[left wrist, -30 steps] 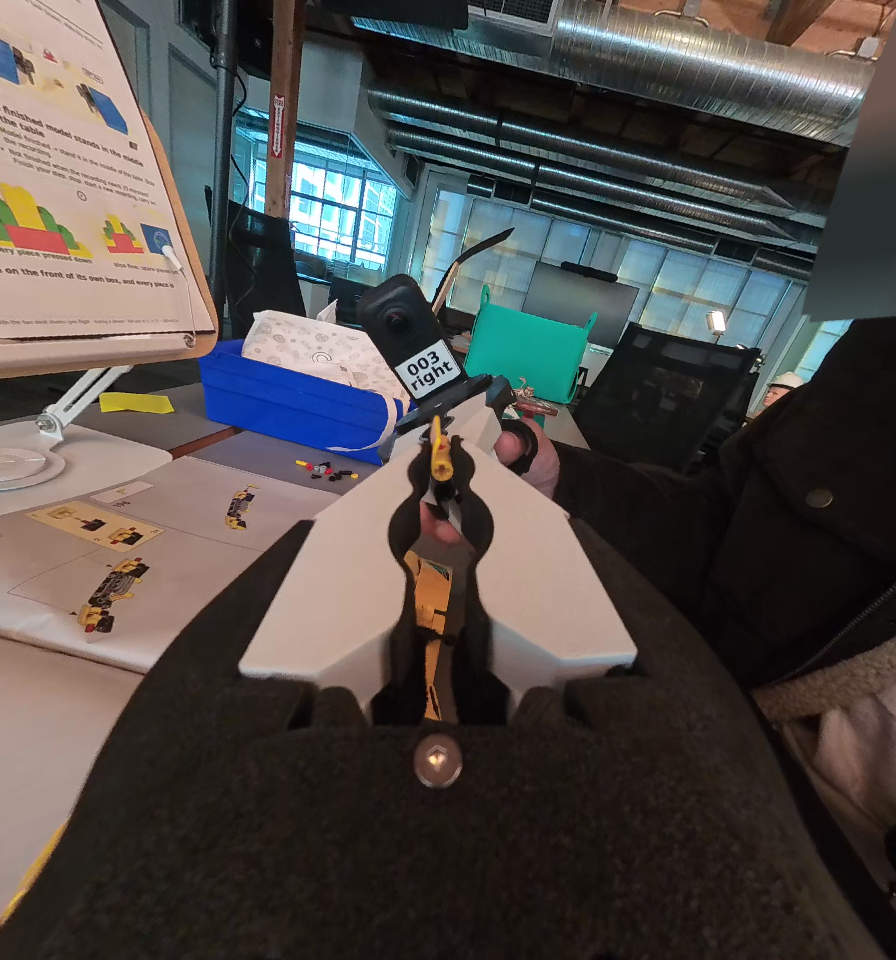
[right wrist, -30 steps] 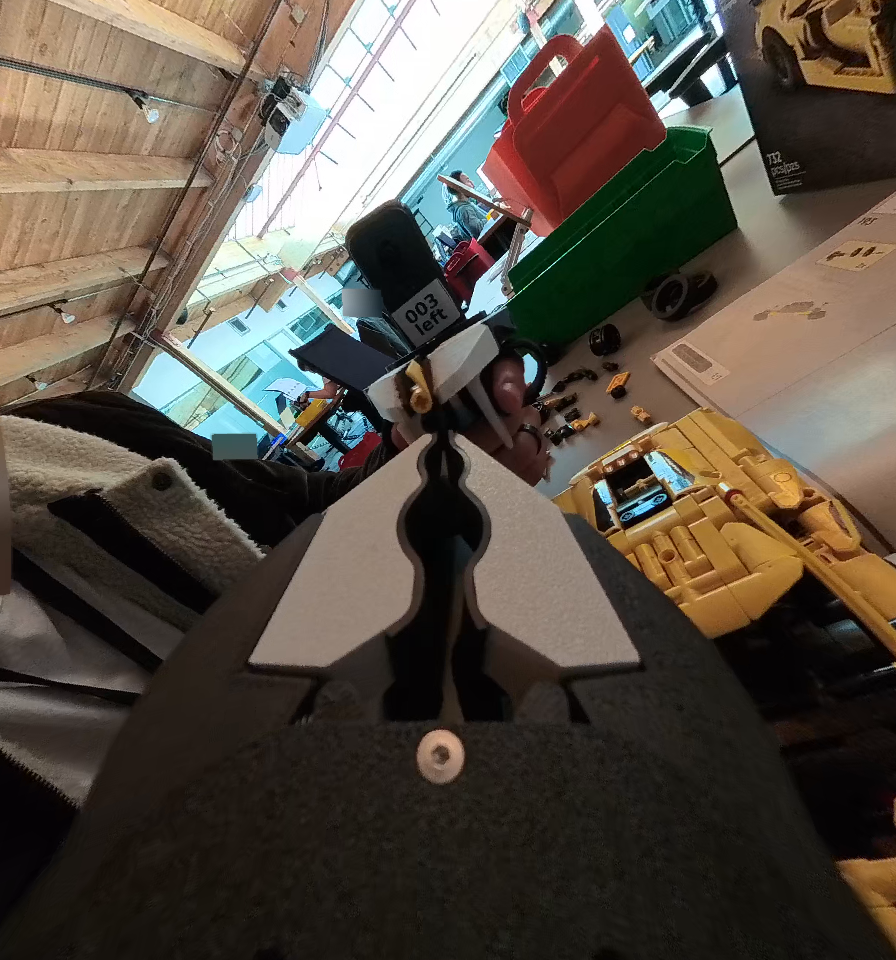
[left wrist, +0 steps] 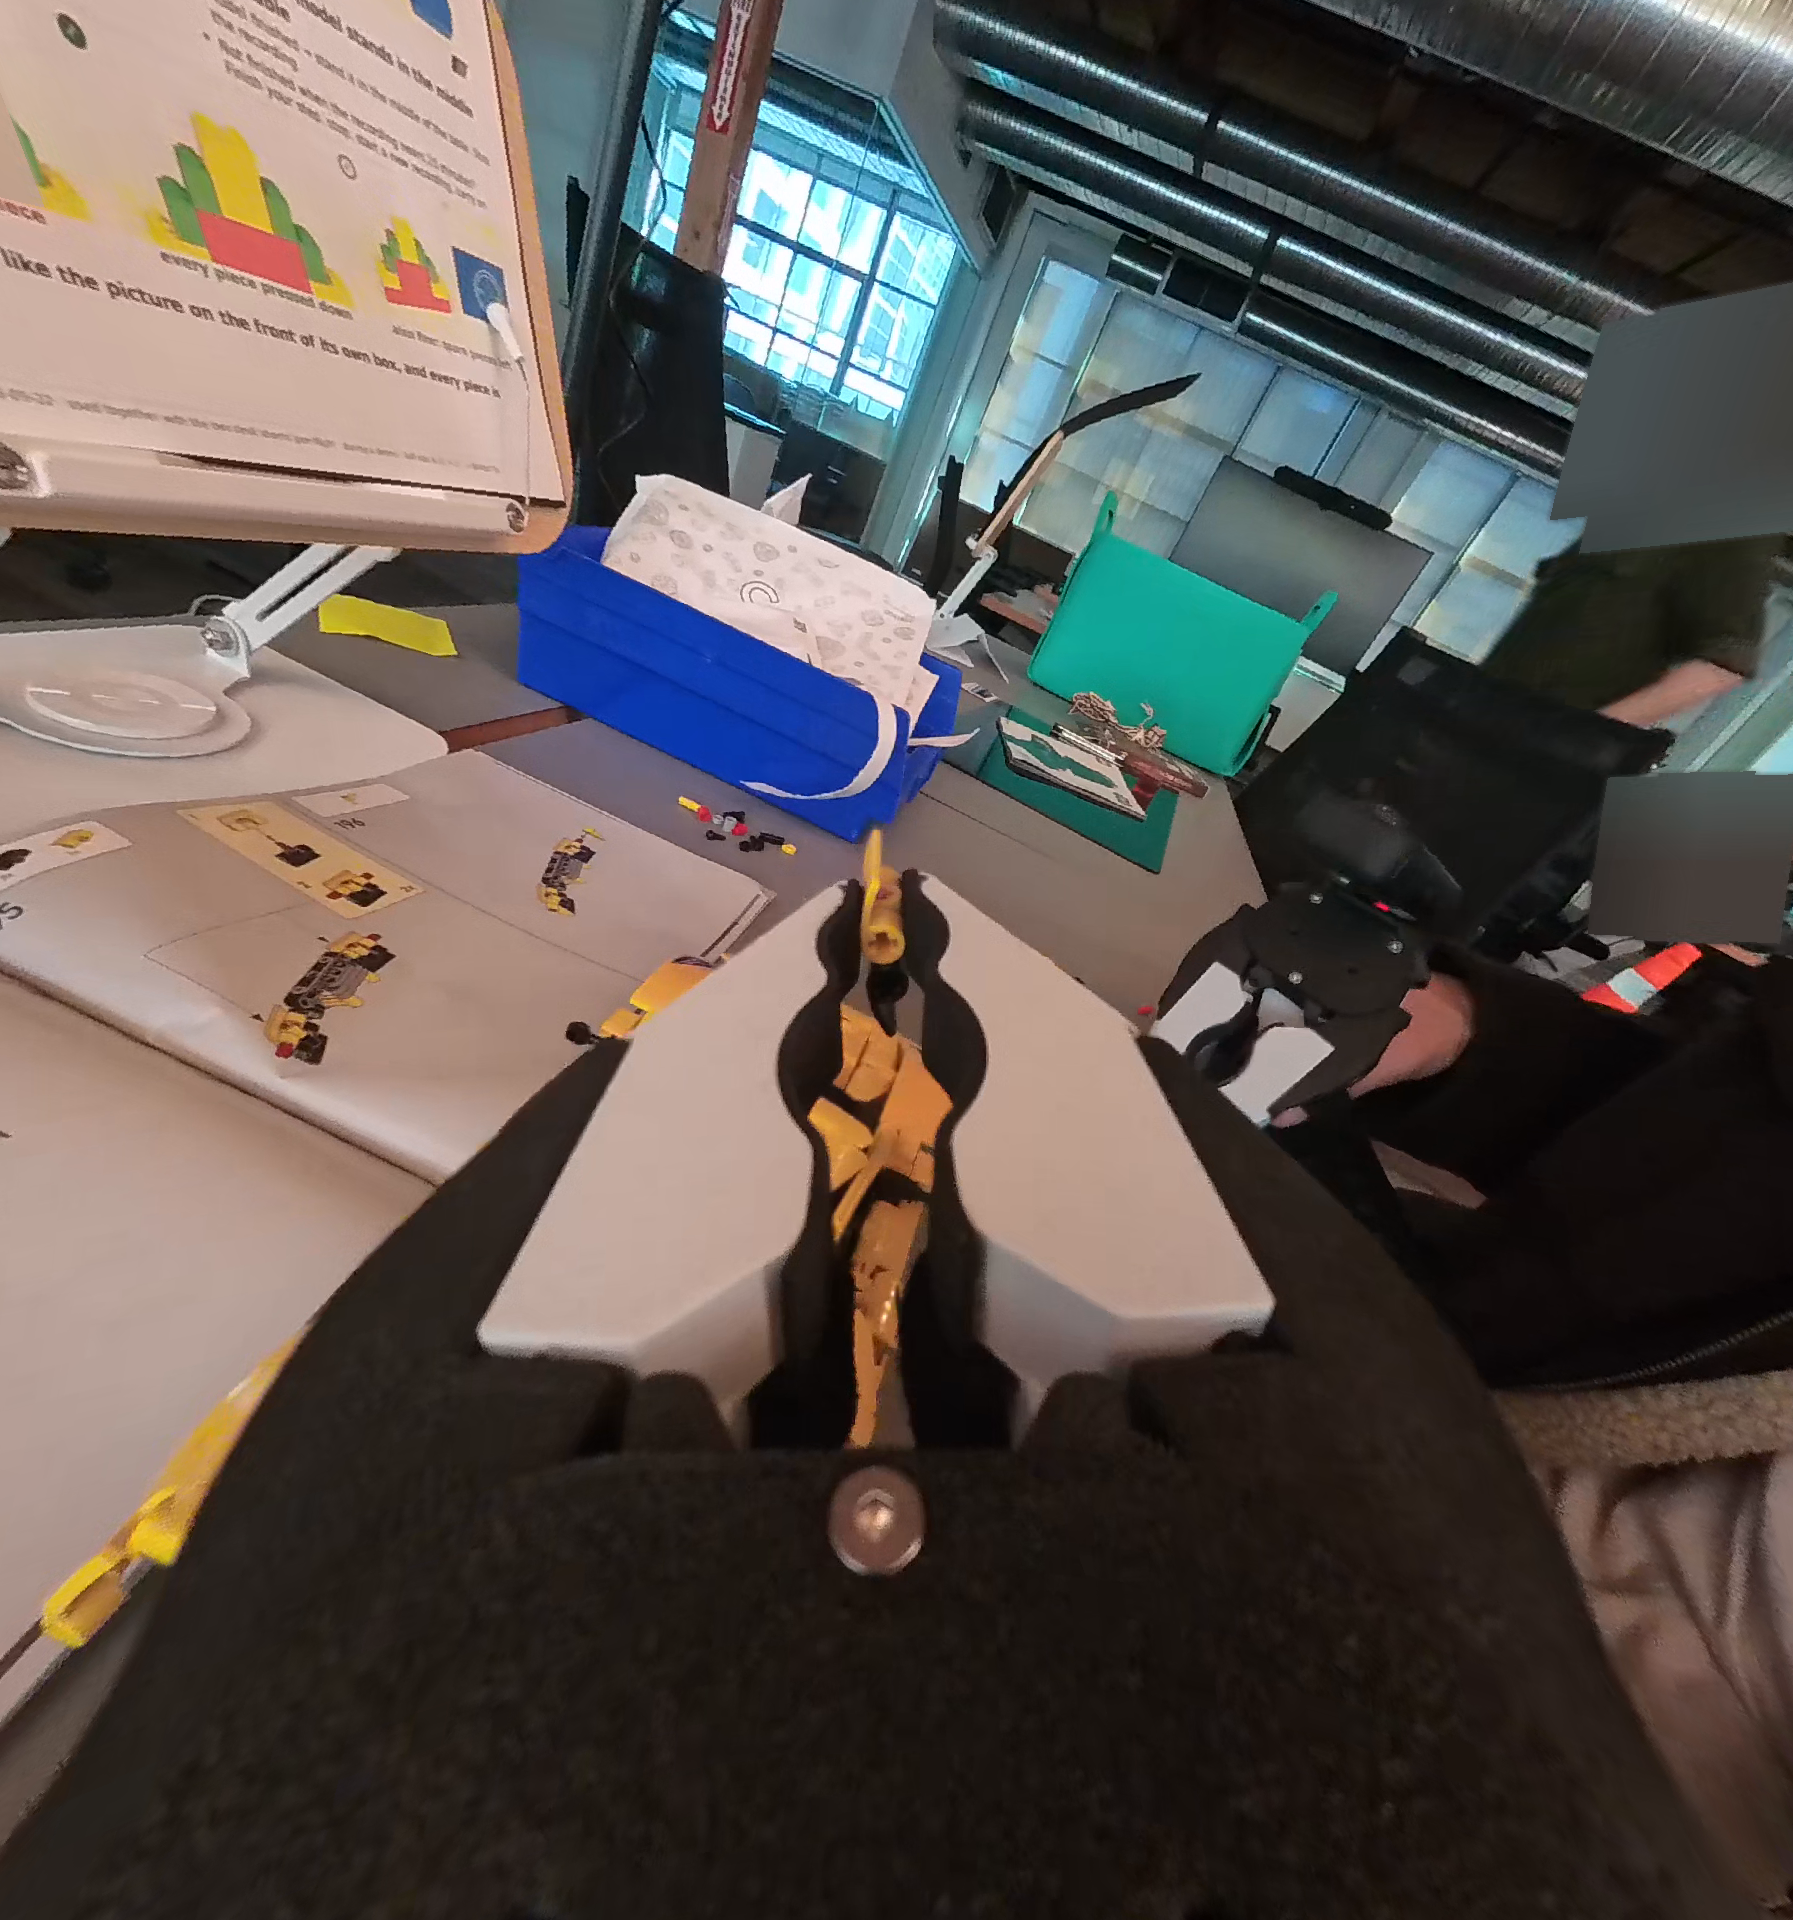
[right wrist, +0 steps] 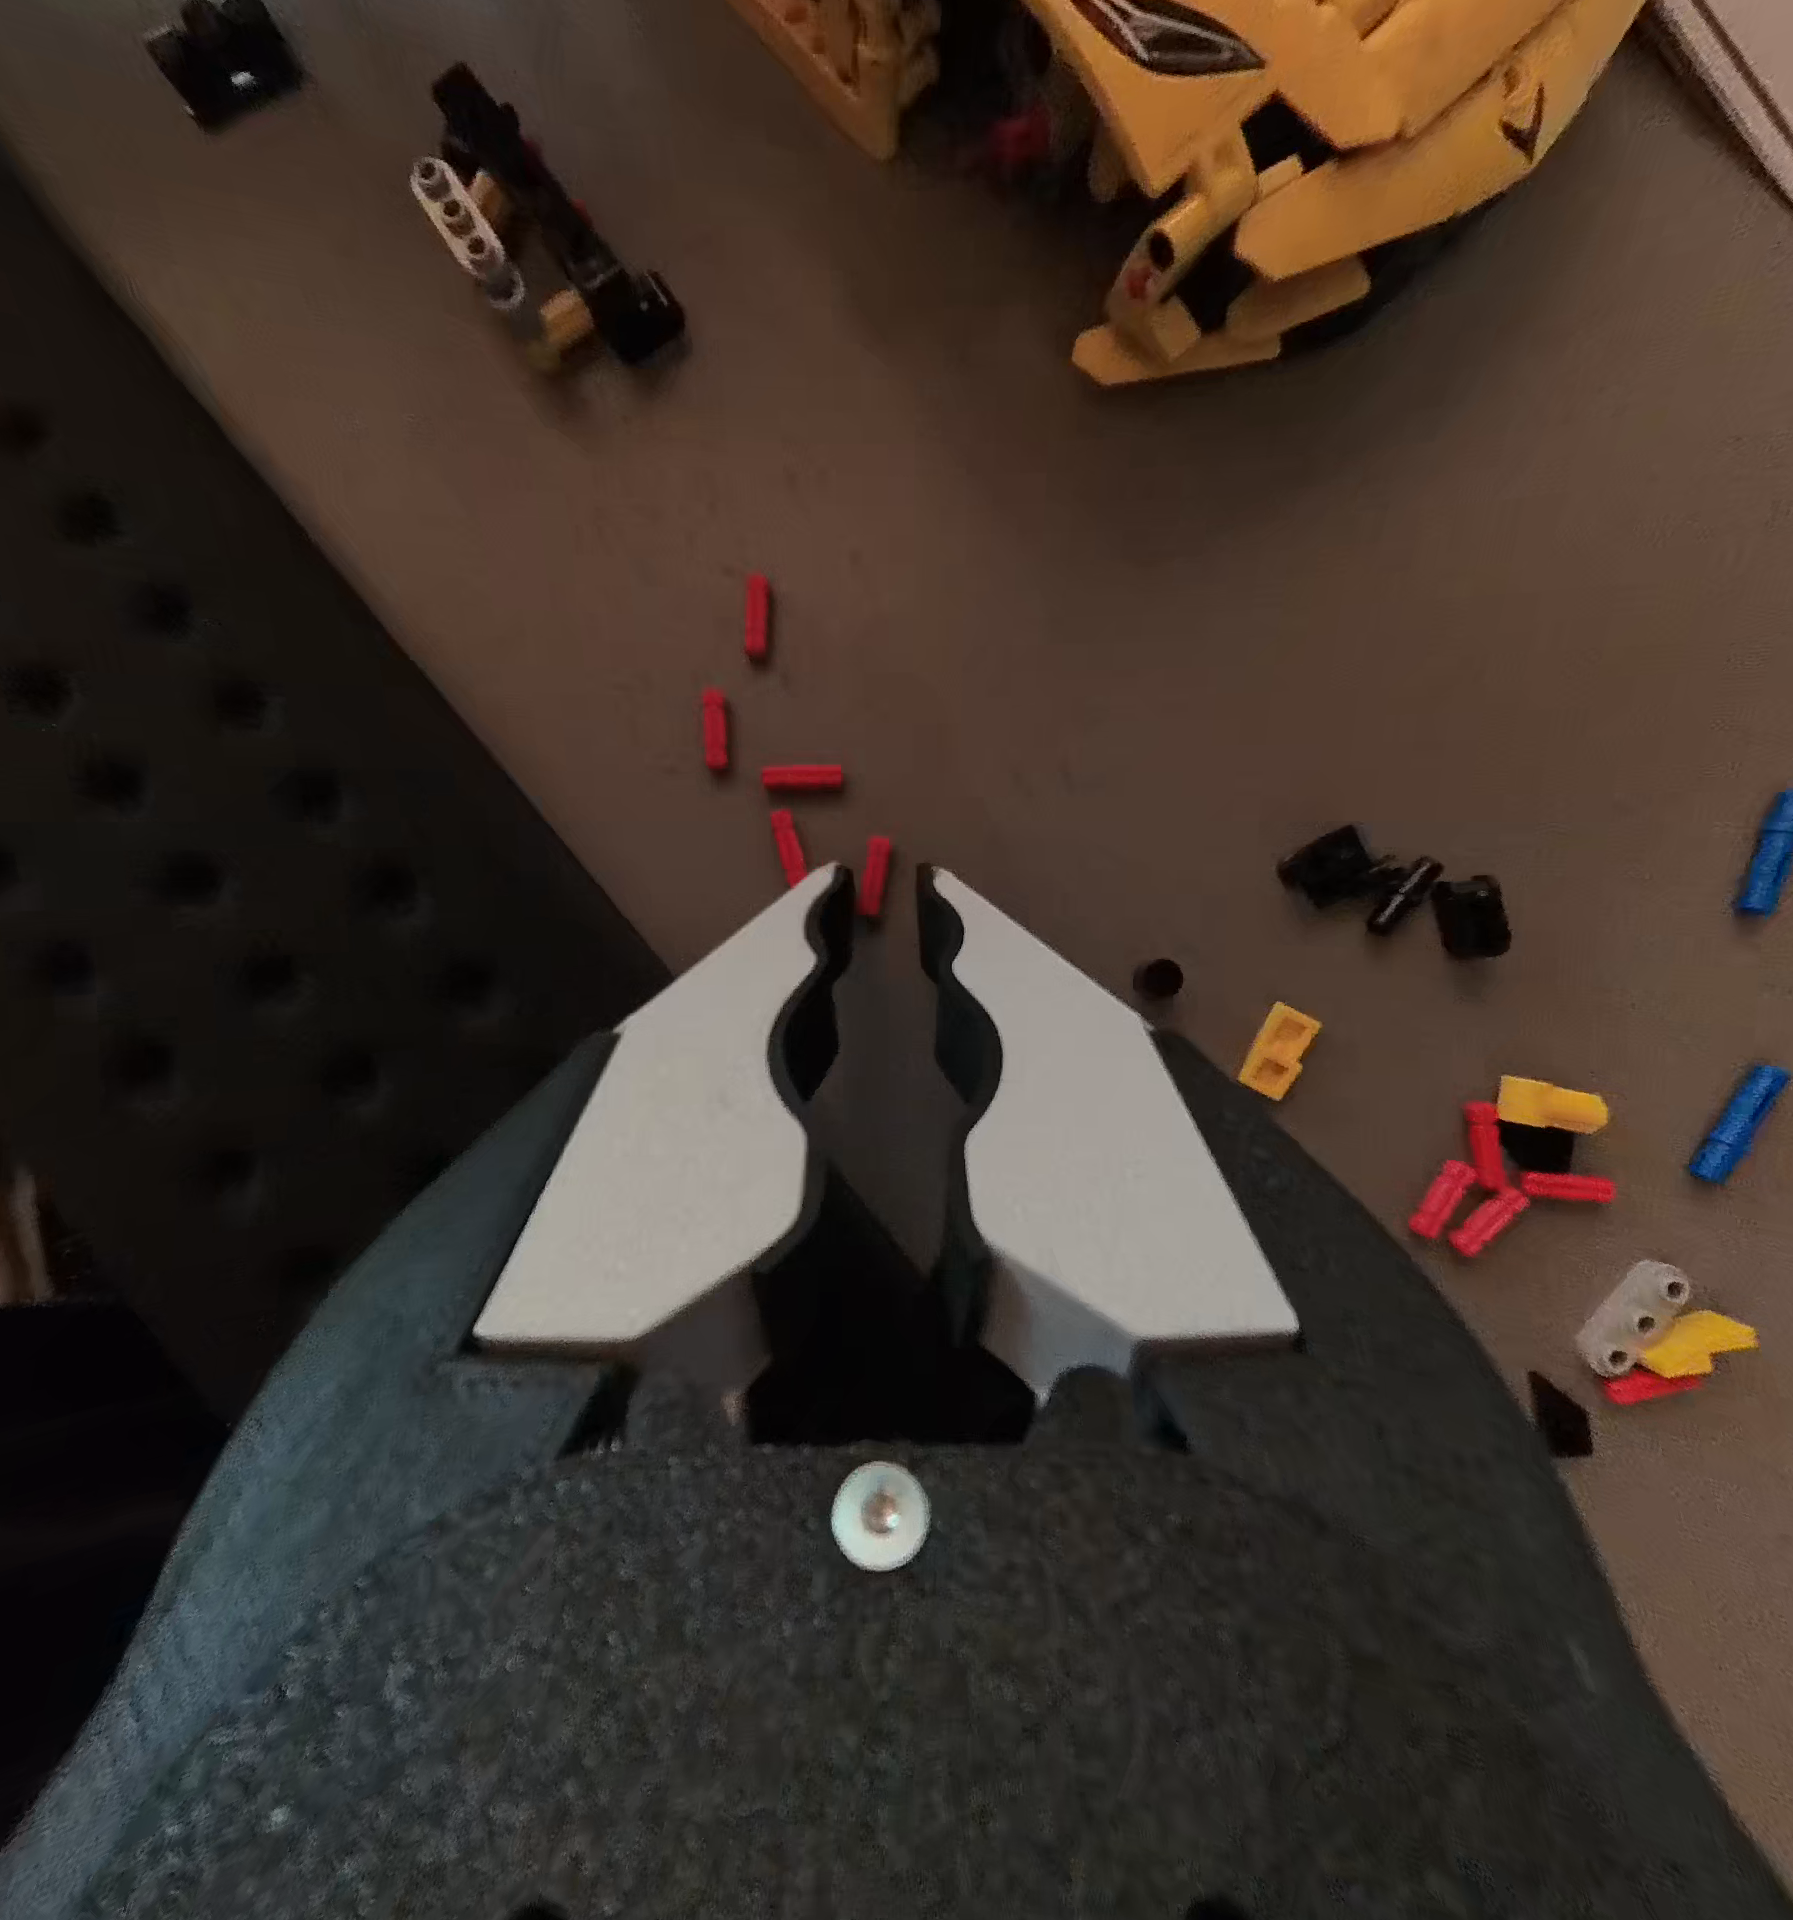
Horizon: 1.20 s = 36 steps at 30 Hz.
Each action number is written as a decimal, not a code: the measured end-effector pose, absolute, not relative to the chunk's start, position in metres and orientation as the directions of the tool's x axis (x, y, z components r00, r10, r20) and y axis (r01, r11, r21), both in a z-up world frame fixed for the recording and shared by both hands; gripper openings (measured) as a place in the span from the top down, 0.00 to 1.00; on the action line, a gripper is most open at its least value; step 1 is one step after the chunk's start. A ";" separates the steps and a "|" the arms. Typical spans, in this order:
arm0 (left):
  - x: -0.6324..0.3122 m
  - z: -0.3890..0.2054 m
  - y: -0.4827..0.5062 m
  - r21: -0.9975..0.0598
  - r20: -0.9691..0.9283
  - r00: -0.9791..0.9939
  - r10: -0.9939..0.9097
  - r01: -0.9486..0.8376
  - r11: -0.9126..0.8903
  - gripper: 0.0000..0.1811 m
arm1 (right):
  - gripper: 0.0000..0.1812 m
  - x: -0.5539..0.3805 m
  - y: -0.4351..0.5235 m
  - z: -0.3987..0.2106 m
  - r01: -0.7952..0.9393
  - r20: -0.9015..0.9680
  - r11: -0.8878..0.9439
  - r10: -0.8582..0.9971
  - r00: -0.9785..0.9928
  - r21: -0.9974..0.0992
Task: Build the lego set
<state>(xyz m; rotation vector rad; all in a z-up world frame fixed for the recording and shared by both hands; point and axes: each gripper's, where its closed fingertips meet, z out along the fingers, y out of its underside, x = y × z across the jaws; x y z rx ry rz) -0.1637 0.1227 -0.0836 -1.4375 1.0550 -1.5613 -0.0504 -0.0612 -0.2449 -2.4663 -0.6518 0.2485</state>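
Observation:
My left gripper [left wrist: 879,891] is shut on a small yellow lego piece [left wrist: 881,920] held up at its tips. Under it, parts of the yellow car model [left wrist: 887,1127] show through the gap between the fingers. My right gripper [right wrist: 884,883] is open, low over the grey table, and a red pin [right wrist: 874,875] lies between its tips. Several more red pins [right wrist: 757,618] lie just beyond. The car model's body [right wrist: 1370,135] is at the top of the right wrist view. The right gripper also shows in the left wrist view [left wrist: 1245,1039], pointing down, held by a hand.
An open instruction booklet [left wrist: 352,935] lies at left, with a sheet stand [left wrist: 248,260] above and a blue bin [left wrist: 705,686] and a green bin [left wrist: 1162,644] behind. A black perforated mat [right wrist: 144,727] borders the table. Blue pins [right wrist: 1775,852], black parts [right wrist: 1391,888] and yellow parts [right wrist: 1279,1049] lie scattered. My hands' fingertips stand some 25 cm from each other.
My right gripper has left the left gripper's tip, dropped to the table over the red pins and opened. My left gripper still holds the yellow piece and has tilted down.

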 end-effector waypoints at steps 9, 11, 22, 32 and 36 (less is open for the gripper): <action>-0.157 -0.091 0.110 -0.932 0.362 -0.103 -0.927 -0.067 -0.356 0.96 | 0.98 -0.053 -0.053 -0.247 0.483 0.038 -0.693 0.552 0.833 -0.535; -0.152 -0.096 0.106 -0.923 0.383 -0.104 -0.918 -0.089 -0.375 0.96 | 0.98 -0.054 -0.048 -0.244 0.459 -0.002 -0.699 0.550 0.835 -0.548; -0.127 -0.097 0.062 -0.942 0.333 -0.148 -0.931 -0.095 -0.322 0.96 | 0.99 -0.142 0.045 -0.100 -0.393 -0.616 -0.475 0.631 0.472 -0.788; -0.124 -0.099 0.065 -0.971 0.225 -0.067 -0.972 -0.097 -0.218 0.96 | 0.99 -0.148 0.064 -0.109 -0.511 -0.695 -0.477 0.563 0.447 -0.715; -0.127 -0.096 0.076 -0.987 0.134 0.023 -0.991 -0.084 -0.135 0.96 | 0.99 -0.142 0.067 -0.109 -0.587 -0.743 -0.473 0.539 0.397 -0.657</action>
